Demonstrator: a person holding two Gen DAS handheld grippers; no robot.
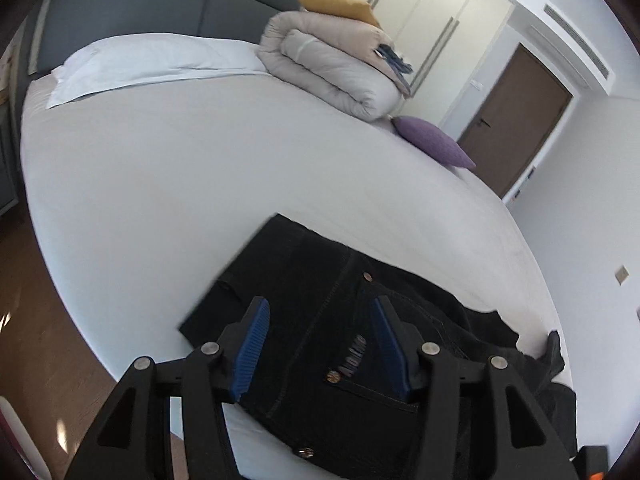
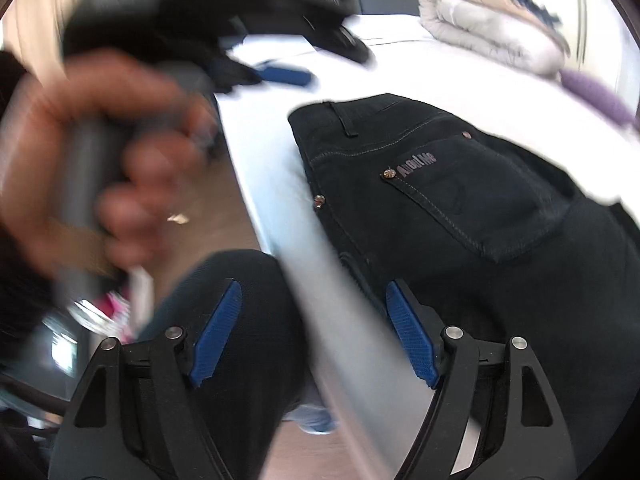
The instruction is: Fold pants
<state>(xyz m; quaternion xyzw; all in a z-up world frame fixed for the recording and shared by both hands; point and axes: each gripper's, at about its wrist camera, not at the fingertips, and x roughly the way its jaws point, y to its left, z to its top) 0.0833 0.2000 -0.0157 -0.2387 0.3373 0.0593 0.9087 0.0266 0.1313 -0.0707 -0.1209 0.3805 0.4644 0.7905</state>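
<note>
Black jeans [image 1: 316, 320] lie on the white bed [image 1: 180, 184] near its front edge, back pocket up, waistband toward the headboard. My left gripper [image 1: 320, 320] is open and empty, hovering above the waist and pocket area. In the right wrist view the jeans [image 2: 460, 208] fill the right side. My right gripper [image 2: 312, 308] is open and empty, over the bed's edge just left of the jeans. The person's left hand [image 2: 100, 160] holding the other gripper shows blurred at upper left.
A rolled beige duvet [image 1: 332, 64] with a yellow pillow, a white pillow [image 1: 152, 60] and a purple cushion [image 1: 434, 140] sit at the far side of the bed. Wooden floor [image 1: 44, 320] lies left of the bed. The person's dark-trousered knee [image 2: 248, 320] is by the bed edge.
</note>
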